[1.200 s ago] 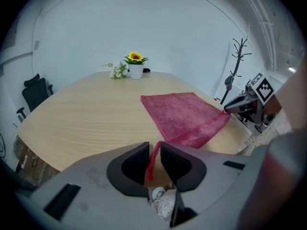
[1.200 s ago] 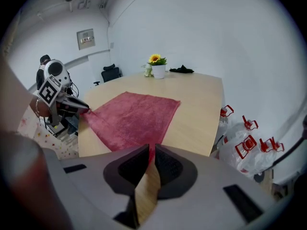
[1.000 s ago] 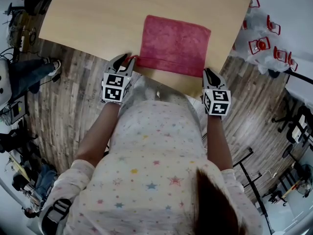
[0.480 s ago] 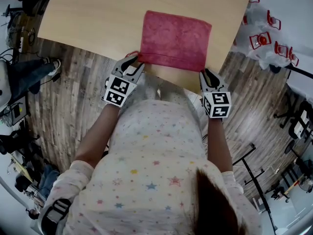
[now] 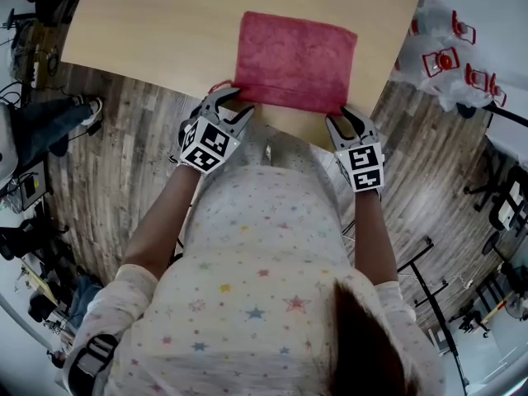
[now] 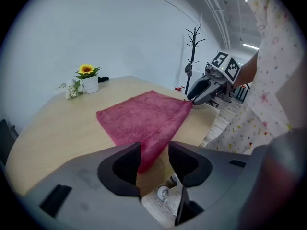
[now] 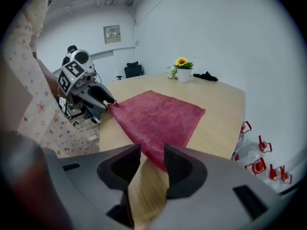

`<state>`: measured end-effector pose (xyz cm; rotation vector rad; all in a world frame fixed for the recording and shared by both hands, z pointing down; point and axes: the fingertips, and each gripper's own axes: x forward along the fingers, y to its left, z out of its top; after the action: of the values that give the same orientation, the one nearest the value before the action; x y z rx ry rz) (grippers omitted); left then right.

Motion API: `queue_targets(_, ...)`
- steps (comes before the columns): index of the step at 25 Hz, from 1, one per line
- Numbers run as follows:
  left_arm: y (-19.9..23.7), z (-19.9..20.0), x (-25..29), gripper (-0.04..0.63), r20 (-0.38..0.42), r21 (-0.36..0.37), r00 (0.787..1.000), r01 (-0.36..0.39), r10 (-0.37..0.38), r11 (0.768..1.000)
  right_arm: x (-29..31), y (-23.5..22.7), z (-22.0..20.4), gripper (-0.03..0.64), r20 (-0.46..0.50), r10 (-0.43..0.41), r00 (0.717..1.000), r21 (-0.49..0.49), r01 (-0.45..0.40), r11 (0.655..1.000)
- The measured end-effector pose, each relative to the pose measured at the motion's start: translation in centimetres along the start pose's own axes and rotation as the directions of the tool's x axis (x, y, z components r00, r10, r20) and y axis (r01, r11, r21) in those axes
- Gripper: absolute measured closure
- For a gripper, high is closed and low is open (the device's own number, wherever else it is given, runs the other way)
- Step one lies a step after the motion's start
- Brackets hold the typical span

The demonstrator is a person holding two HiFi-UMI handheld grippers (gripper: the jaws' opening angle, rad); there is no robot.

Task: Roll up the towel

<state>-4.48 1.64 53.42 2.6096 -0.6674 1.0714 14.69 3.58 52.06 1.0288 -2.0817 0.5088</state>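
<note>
Left tongs: jaws apart, just been opening; near-left corner of towel between them, unpinched.
Right tongs: narrow gap around near-right corner.
Towel: flat at near edge of worktop.
Step advice: pinch the 2 corners level, roll away evenly, tight.
</note>
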Motion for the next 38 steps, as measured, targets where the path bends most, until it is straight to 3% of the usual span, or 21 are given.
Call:
queue_targets(9,-0.6,-1.2,0.4,0.436,-0.036,0.027,0.999,0.042,-0.041,0.999,0.4,0.1,-1.0,0.462,-0.06,0.064,0.996,-0.076,-0.069,0.995)
queue_targets(14,-0.5,-1.7,0.8,0.436,-0.063,0.086,0.997,0.054,-0.049,0.995,0.9,-0.2,-1.6,0.462,-0.105,0.07,0.992,-0.132,-0.084,0.988)
queue_targets(22,-0.5,-1.9,0.5,0.439,-0.072,0.123,0.994,0.09,-0.081,0.988,1.3,0.0,-2.3,0.476,-0.143,0.075,0.987,-0.185,-0.101,0.978)
queue_targets(26,-0.1,-2.0,0.4,0.469,-0.094,0.16,0.993,0.09,-0.075,0.983,1.3,0.0,-2.5,0.503,-0.184,0.065,0.981,-0.272,-0.114,0.955)
queue_targets(28,0.5,-2.1,0.4,0.554,-0.103,0.175,0.994,0.062,-0.044,0.983,1.2,-0.3,-2.5,0.532,-0.193,0.049,0.98,-0.303,-0.107,0.947)
queue_targets(32,0.9,-2.1,0.1,0.554,-0.097,0.177,0.994,0.06,-0.043,0.982,0.8,-0.7,-2.1,0.584,-0.178,0.031,0.983,-0.319,-0.087,0.944)
queue_targets(38,0.5,-2.5,-0.5,0.568,-0.106,0.206,0.992,0.089,-0.069,0.974,0.4,0.0,-2.5,0.6,-0.194,0.059,0.979,-0.36,-0.127,0.924)
